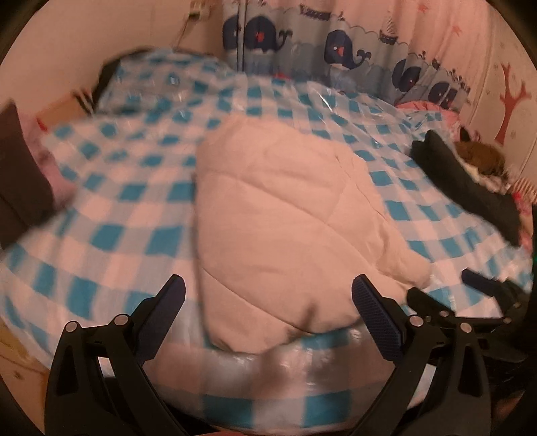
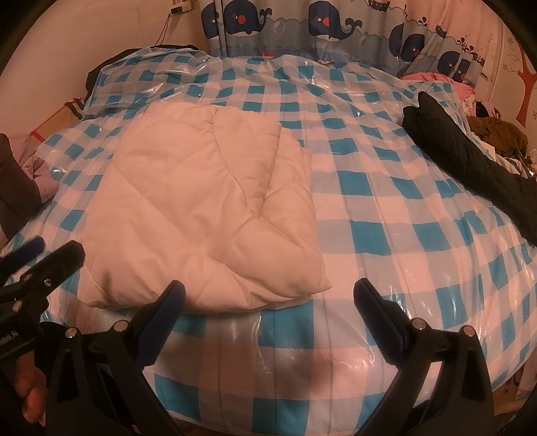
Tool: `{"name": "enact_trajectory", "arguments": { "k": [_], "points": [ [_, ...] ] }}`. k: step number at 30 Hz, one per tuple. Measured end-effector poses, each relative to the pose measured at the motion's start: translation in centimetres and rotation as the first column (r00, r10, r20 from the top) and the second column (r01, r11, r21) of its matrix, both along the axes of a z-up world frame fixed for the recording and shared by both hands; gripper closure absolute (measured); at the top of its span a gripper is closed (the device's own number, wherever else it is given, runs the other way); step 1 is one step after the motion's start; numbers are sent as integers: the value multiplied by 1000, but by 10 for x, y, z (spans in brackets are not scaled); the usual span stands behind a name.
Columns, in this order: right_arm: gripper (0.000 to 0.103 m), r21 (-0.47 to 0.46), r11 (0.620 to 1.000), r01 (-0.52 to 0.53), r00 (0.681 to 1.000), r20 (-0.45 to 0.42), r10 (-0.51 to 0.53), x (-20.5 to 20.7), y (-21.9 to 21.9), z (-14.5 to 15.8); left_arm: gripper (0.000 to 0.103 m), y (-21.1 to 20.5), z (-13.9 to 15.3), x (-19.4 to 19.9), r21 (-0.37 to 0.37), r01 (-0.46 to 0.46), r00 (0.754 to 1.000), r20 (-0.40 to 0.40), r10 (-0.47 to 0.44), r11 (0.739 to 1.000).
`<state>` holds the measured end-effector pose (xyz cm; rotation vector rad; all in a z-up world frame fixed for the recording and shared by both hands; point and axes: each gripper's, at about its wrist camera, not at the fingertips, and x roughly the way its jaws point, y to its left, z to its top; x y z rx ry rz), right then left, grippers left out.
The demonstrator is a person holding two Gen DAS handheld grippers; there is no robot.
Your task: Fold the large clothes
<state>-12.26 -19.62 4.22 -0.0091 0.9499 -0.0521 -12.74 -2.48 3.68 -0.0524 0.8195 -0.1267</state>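
While both my grippers hang wide open and empty, left gripper [image 1: 268,302] and right gripper [image 2: 268,305], the folded white coat [image 2: 204,204] lies on the bed [image 2: 386,208], at ten o'clock from the right one. Its puffy layers may spring apart, I judge, or slide on the slick plastic cover.

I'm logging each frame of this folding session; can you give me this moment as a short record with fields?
surface: bed with blue-and-white checked plastic cover
garment: white quilted coat, folded into a bundle, lying on the cover
left tool: open, empty, near edge of the coat between its fingers
right tool: open, empty, just right of the coat's near corner
other clothes: black garment at right edge of bed
backdrop: whale-print curtain
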Motion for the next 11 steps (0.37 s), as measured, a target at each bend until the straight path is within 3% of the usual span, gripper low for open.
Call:
{"name": "enact_trajectory", "arguments": {
  "k": [11],
  "points": [
    [7, 6, 1000, 14, 1000, 22, -14, -5, 0, 6, 7, 0, -5, 3, 5, -3, 999, -36, 3, 1000]
  ]
}}
